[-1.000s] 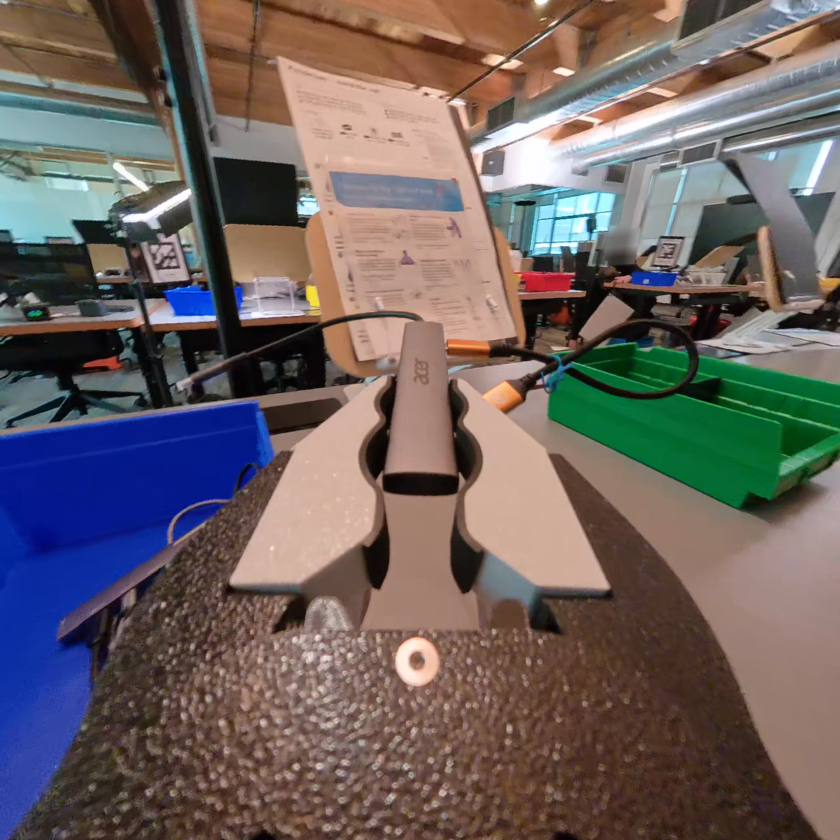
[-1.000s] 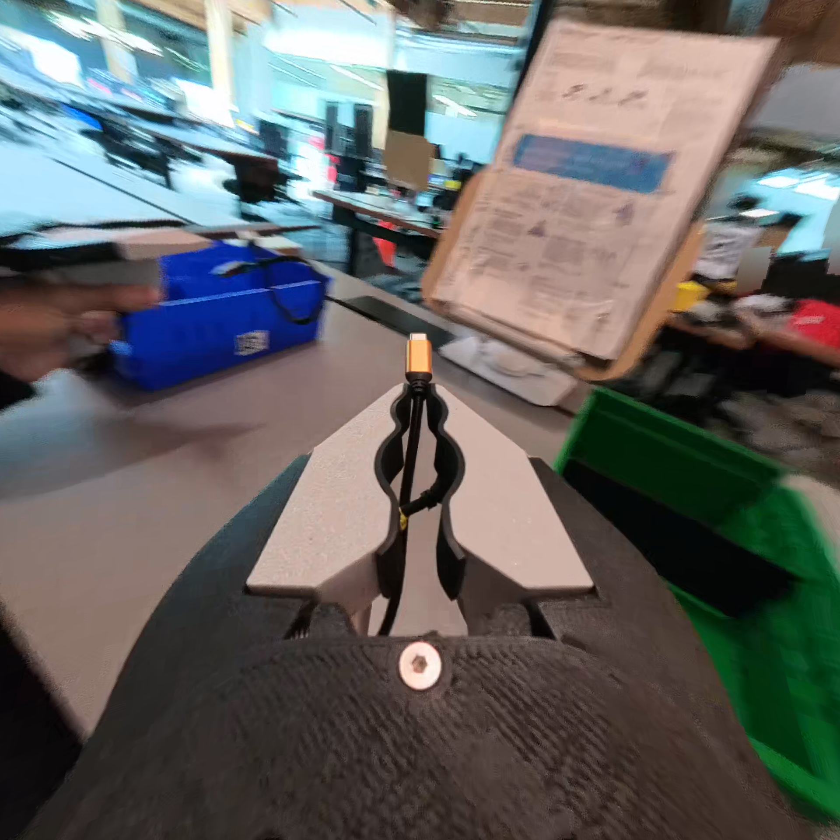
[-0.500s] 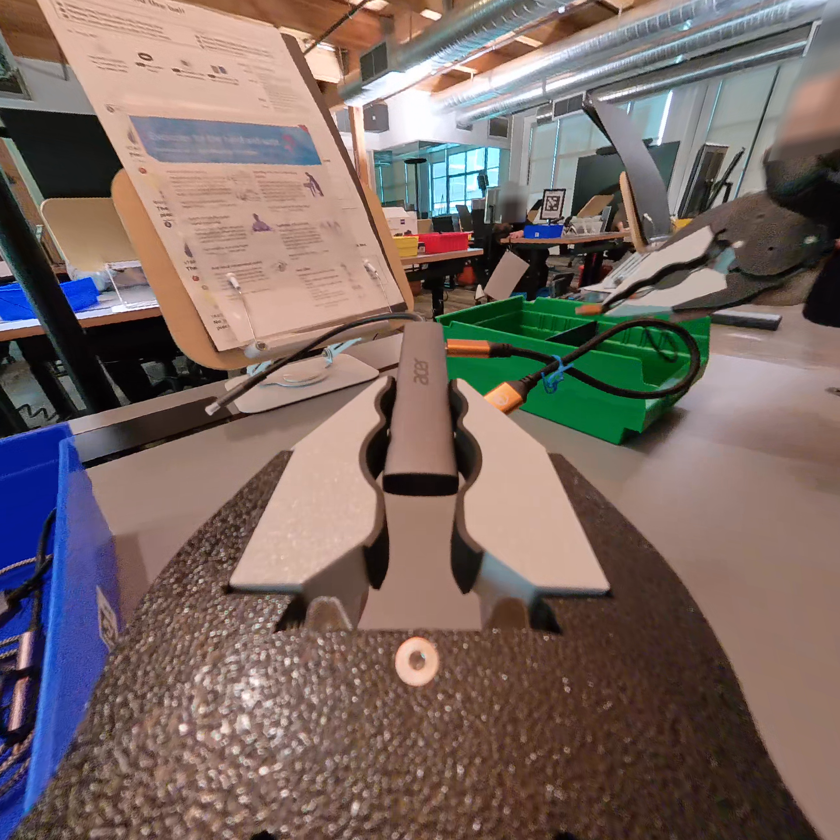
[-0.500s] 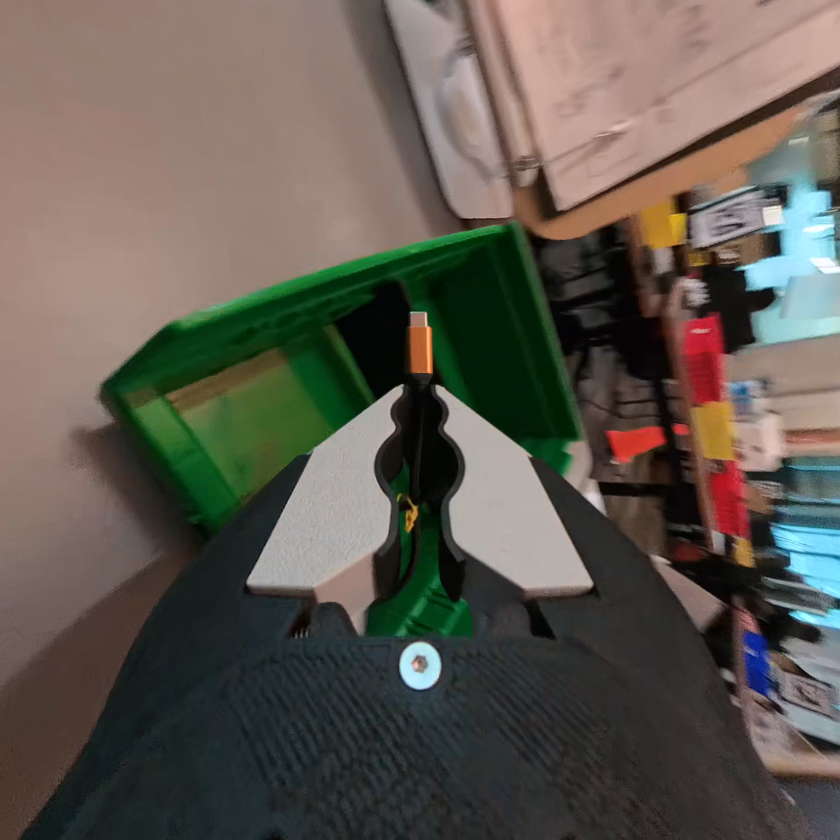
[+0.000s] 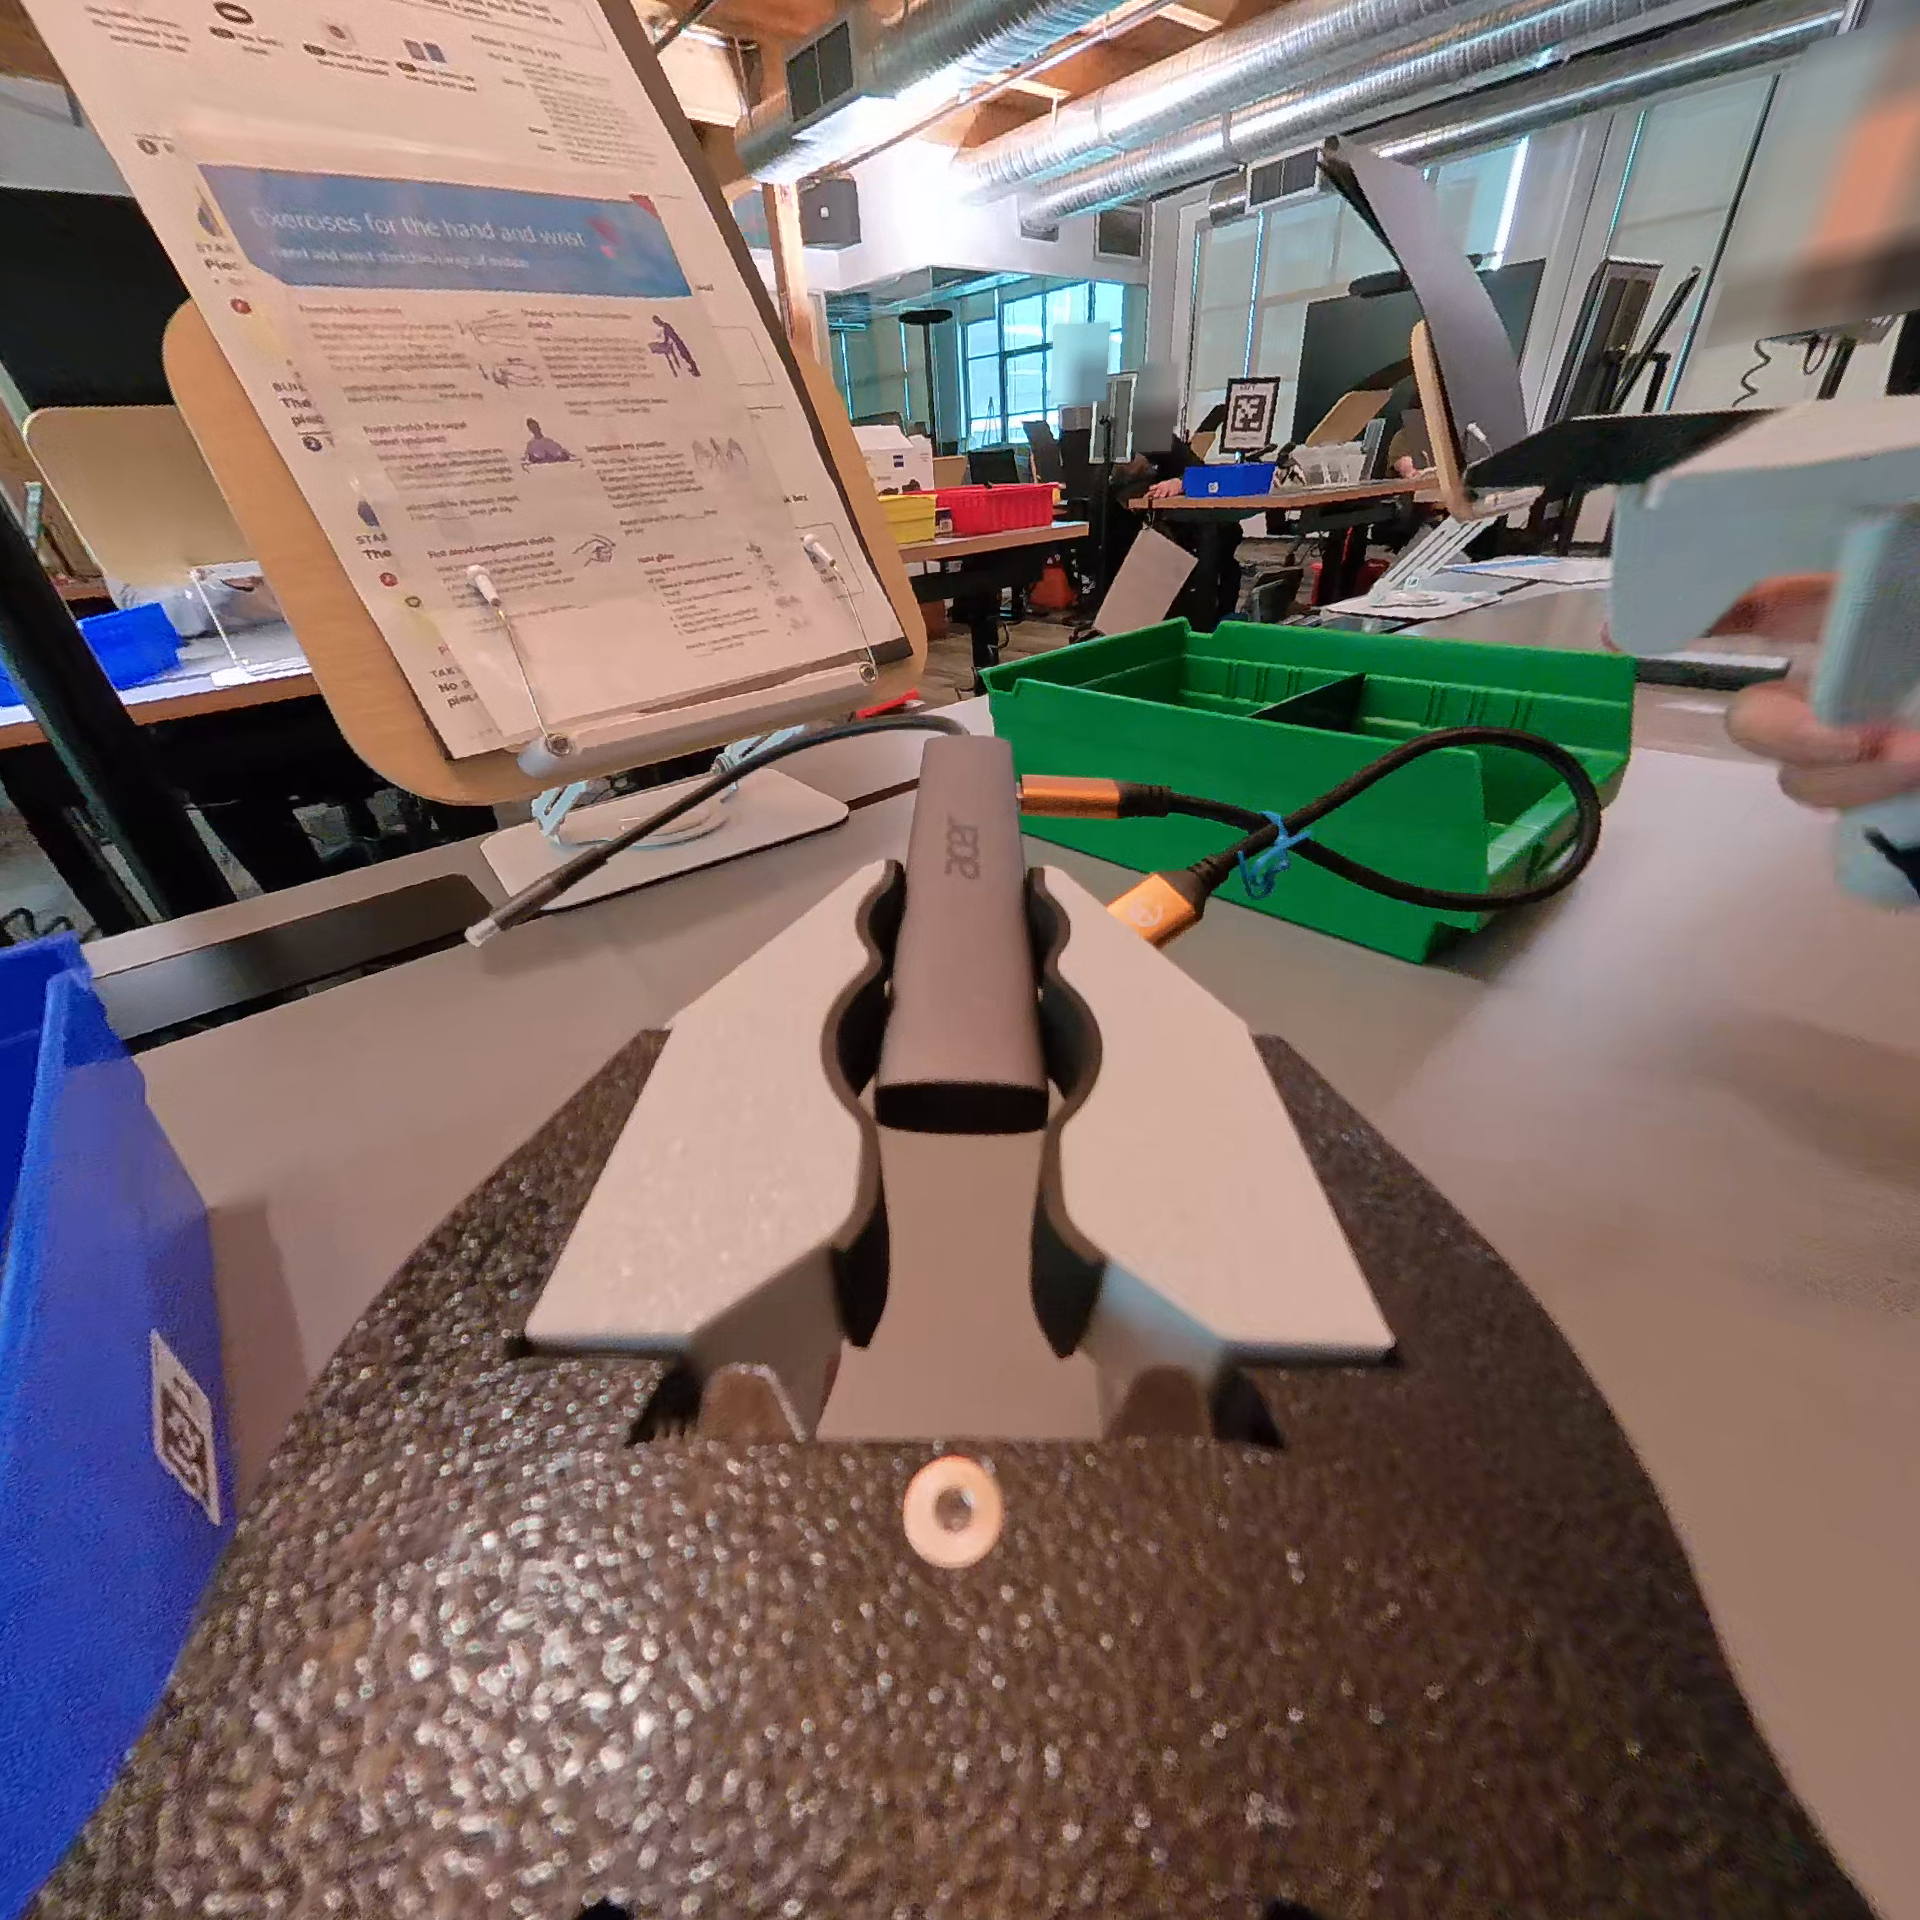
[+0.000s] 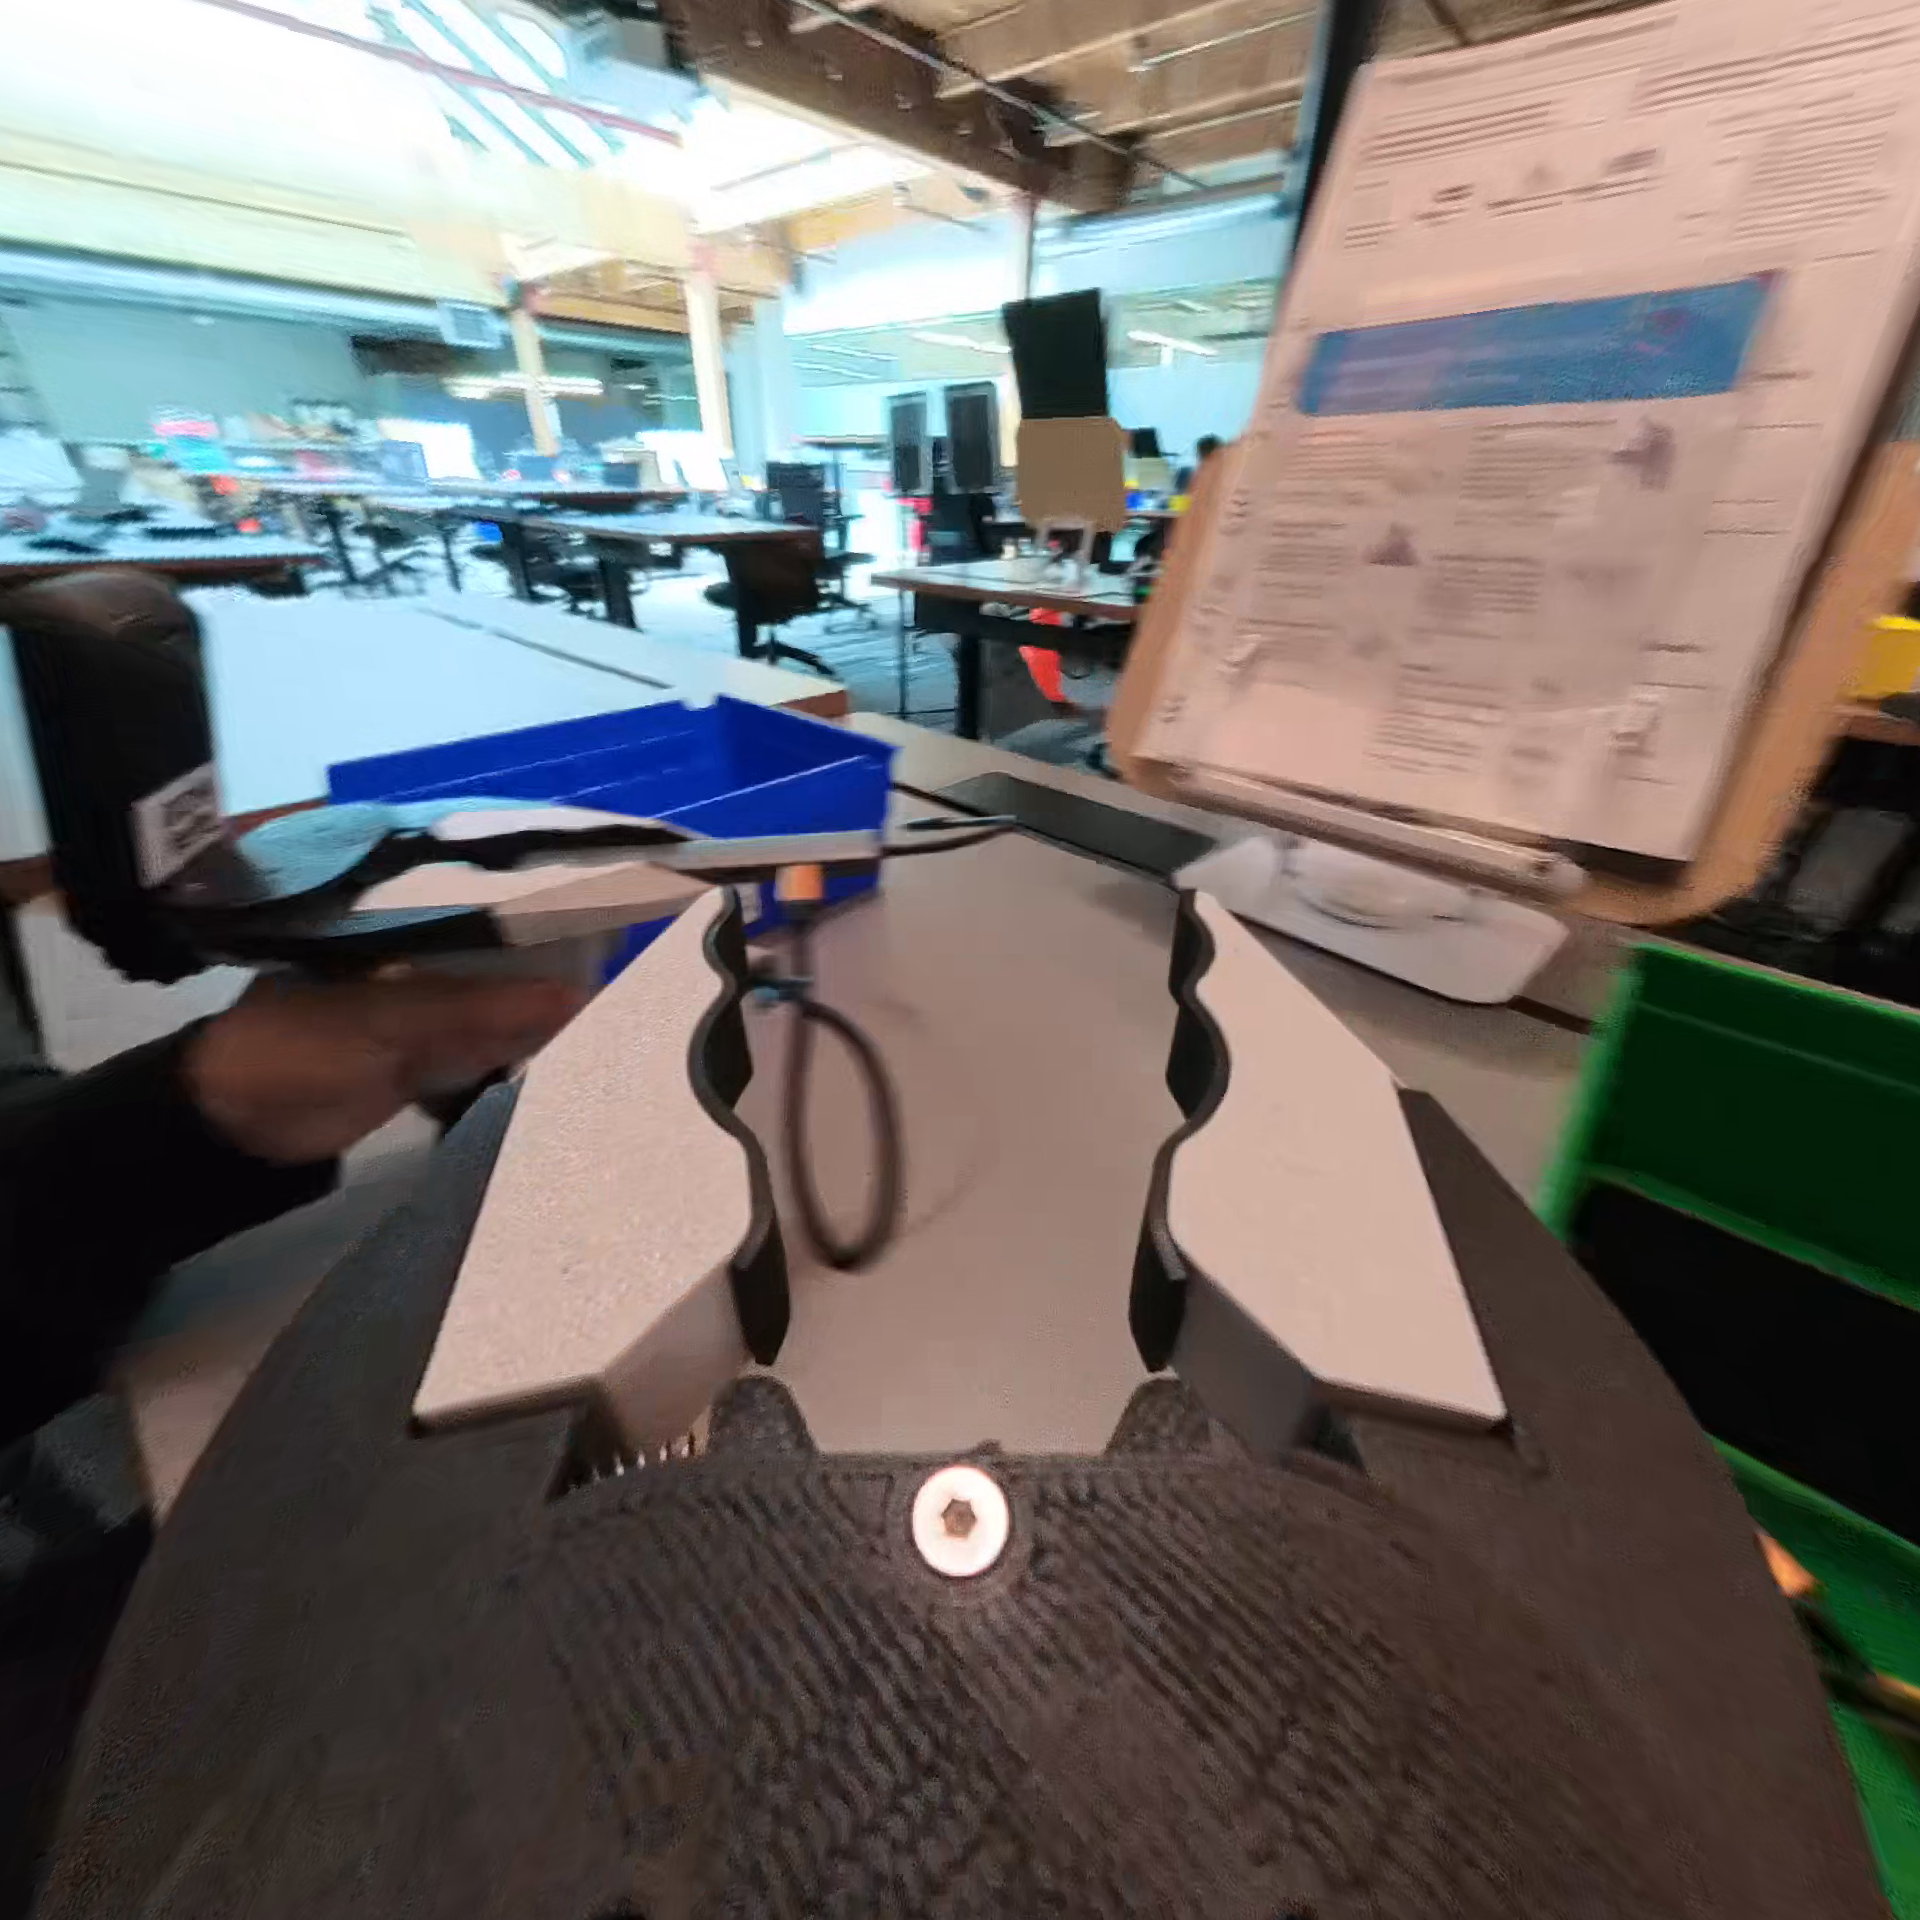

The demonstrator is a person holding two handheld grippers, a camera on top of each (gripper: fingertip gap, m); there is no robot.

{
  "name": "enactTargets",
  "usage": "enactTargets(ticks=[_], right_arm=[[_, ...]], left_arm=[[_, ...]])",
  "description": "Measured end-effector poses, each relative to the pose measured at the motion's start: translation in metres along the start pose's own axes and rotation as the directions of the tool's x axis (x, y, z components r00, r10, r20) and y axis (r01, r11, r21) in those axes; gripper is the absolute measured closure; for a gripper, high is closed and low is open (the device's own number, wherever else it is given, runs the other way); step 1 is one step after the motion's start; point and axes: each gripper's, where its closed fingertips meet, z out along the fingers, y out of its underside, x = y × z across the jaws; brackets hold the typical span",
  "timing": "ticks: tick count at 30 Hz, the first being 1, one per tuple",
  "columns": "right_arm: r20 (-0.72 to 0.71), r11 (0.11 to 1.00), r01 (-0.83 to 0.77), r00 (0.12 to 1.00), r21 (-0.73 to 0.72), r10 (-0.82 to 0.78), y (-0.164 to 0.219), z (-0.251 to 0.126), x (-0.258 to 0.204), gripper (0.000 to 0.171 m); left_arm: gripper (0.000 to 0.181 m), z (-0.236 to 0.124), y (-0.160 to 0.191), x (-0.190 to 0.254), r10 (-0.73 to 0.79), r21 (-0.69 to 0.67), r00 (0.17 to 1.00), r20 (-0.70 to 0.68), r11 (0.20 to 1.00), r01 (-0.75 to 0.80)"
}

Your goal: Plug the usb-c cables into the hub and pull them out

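Grey table [image 5: 1558, 1195] carried a green bin [image 5: 1351, 727]; left gripper [image 5: 958, 997] fingers were clamped on the hub [image 5: 961, 935], one cable [image 5: 1351, 831] plugged into its side. Right view: right gripper [image 6: 961, 935] fingers stood apart, empty, cable [image 6: 842, 1122] hanging beyond.

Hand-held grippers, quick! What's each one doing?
Left hand-held gripper: closed, holding the grey hub.
Right hand-held gripper: open, holding nothing.
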Motion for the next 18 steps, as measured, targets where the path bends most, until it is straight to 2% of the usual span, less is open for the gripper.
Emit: enactTargets(ticks=[2,5,8,11,12,15,17,18], right_arm=[[0.026,0.998,0.040,0.999,-0.050,-0.039,0.022,0.020,-0.032,0.084],[-0.002,0.990,0.098,0.995,-0.103,-0.099,0.043,0.045,-0.041,0.093],[-0.026,0.985,0.145,0.989,-0.095,-0.148,0.043,0.055,-0.042,0.108],[-0.128,0.967,0.229,0.961,-0.114,-0.243,0.045,0.054,-0.028,0.146],[-0.136,0.966,0.246,0.957,-0.083,-0.256,0.042,0.054,-0.030,0.148],[-0.114,0.965,0.260,0.958,-0.045,-0.263,0.041,0.055,-0.039,0.146],[-0.044,0.973,0.224,0.973,-0.052,-0.226,0.049,0.059,-0.048,0.134],[-0.029,0.976,0.208,0.977,-0.058,-0.210,0.052,0.060,-0.049,0.134]], left_arm=[[0.160,0.001,0.002,0.005,0.035,0.007,0.999,-0.006,0.999,-0.035],[0.160,0.000,0.004,0.011,0.138,0.025,0.990,-0.017,0.990,-0.137],[0.160,-0.001,0.002,0.011,0.149,0.045,0.989,-0.018,0.988,-0.148],[0.160,0.002,0.002,0.015,0.103,0.047,0.994,-0.042,0.994,-0.101],[0.160,0.003,0.004,0.017,0.097,0.041,0.994,-0.045,0.995,-0.096],[0.160,0.006,0.009,0.026,0.110,0.035,0.992,-0.064,0.994,-0.108],[0.160,0.008,0.010,0.034,0.123,0.030,0.989,-0.077,0.992,-0.121],[0.160,0.009,0.009,0.037,0.130,0.033,0.988,-0.080,0.991,-0.128]])
